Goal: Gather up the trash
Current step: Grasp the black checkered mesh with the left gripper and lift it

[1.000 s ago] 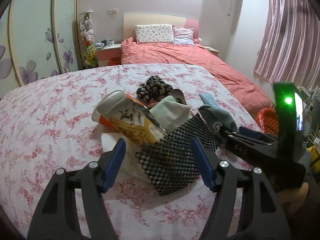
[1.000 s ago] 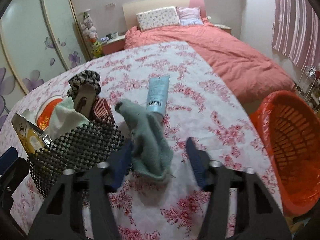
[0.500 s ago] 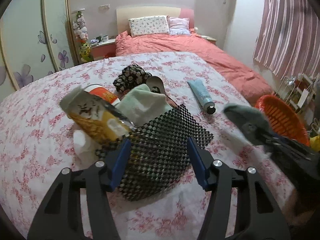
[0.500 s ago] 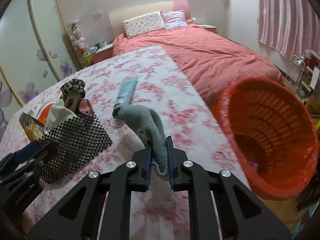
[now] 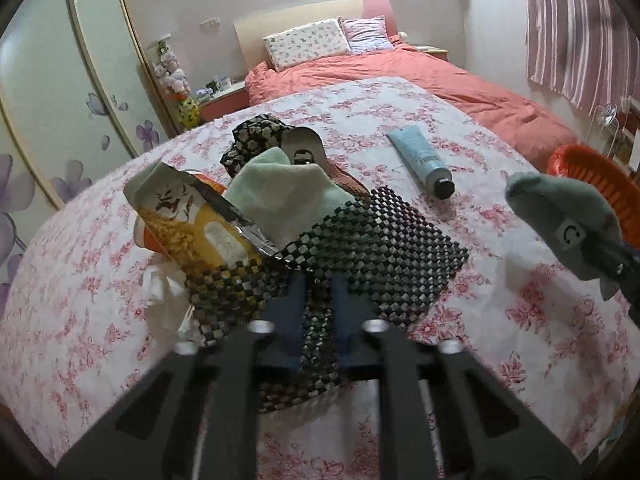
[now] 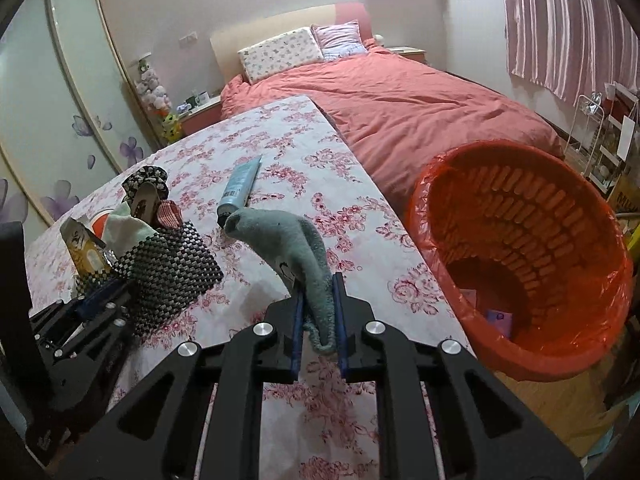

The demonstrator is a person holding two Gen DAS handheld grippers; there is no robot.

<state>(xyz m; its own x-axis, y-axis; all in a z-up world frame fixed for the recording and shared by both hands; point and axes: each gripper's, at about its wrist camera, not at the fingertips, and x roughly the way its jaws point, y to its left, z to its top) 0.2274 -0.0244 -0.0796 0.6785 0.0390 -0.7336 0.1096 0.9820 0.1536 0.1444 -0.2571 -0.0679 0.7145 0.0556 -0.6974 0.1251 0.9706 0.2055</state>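
Grey-green sock (image 6: 294, 254) is hanging clenched between the right gripper (image 6: 318, 312) fingers; the orange bin (image 6: 520, 256) is sitting to their right. Left gripper (image 5: 318, 300) fingers are pinching the black mesh mat (image 5: 360, 248).

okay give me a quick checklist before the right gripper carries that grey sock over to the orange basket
1. Right gripper shut on the grey sock: ok.
2. Sock lifted off the floral tablecloth: ok.
3. Orange basket mouth open toward the gripper: ok.
4. Path from sock to basket free of things: ok.
5. Left gripper shut on the black mesh mat, apart from the sock: ok.
6. Room left in the basket bottom: cannot tell.
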